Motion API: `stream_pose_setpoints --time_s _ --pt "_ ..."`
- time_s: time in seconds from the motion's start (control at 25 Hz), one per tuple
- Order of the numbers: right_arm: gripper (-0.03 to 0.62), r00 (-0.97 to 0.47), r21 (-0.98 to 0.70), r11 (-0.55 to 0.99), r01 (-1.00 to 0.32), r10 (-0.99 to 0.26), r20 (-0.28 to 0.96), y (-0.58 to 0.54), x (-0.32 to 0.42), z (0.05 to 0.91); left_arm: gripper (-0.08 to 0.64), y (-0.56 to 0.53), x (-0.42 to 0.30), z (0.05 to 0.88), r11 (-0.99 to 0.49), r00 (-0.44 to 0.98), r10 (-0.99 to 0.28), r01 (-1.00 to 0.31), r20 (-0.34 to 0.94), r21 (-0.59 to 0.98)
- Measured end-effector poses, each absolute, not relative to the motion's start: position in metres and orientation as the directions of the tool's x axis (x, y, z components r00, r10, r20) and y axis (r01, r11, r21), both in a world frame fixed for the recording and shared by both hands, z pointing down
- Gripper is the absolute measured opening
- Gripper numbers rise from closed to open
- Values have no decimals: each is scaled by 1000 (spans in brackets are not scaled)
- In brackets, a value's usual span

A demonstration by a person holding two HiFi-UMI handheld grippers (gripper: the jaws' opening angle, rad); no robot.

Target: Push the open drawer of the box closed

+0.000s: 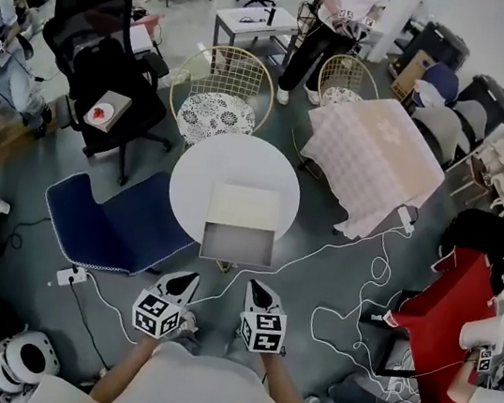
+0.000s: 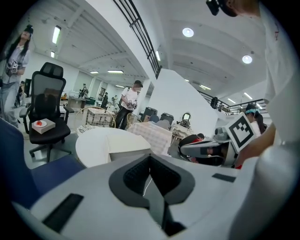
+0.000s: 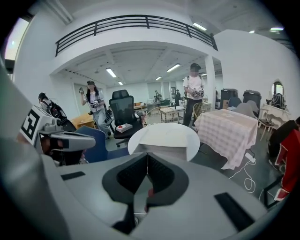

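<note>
A cream box (image 1: 244,208) sits on the near side of a round white table (image 1: 199,173). Its grey drawer (image 1: 238,243) is pulled out toward me, past the table's edge. My left gripper (image 1: 189,278) and right gripper (image 1: 254,286) hover side by side just short of the drawer front, apart from it. Both point at the drawer, with jaws together and nothing between them. In the left gripper view the box (image 2: 125,143) lies ahead, left of the closed left gripper (image 2: 150,157). In the right gripper view the box (image 3: 164,139) stands straight ahead of the right gripper (image 3: 147,154).
A blue floor cushion (image 1: 107,220) lies left of the table. Two wire chairs (image 1: 219,96) and a pink checked table (image 1: 373,153) stand behind it. White cables (image 1: 351,292) and a power strip (image 1: 69,276) trail over the floor. A black office chair (image 1: 102,68) and several people stand around.
</note>
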State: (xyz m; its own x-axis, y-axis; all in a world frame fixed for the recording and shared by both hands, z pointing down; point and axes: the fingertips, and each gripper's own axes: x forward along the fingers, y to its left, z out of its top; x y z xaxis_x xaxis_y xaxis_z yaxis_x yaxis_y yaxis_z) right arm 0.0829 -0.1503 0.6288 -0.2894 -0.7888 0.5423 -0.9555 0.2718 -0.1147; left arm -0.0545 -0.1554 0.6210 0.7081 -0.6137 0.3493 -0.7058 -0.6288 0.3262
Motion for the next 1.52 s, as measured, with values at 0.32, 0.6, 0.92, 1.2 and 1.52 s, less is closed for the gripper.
stream_pose_setpoints --time_s 0.32,0.6,0.92,1.2,1.52 --pt "17 -340 -145 313 -939 -768 543 -149 80 636 12 -144 -45 626 -611 689 -621 -724 373 321" --pt "17 -342 -163 305 -938 -742 577 -133 78 650 12 -138 -49 632 -593 685 -616 -729 389 343" --pt "17 -339 -190 284 -940 -697 632 -108 78 678 12 -115 -39 661 -595 705 -555 -708 442 381" --pt "17 -340 -213 269 -939 -657 673 -84 76 706 12 -98 -33 683 -586 713 -523 -699 467 410" --pt "158 -378 -245 293 -924 -620 687 -78 68 723 12 -93 -35 691 -581 711 -512 -700 481 416"
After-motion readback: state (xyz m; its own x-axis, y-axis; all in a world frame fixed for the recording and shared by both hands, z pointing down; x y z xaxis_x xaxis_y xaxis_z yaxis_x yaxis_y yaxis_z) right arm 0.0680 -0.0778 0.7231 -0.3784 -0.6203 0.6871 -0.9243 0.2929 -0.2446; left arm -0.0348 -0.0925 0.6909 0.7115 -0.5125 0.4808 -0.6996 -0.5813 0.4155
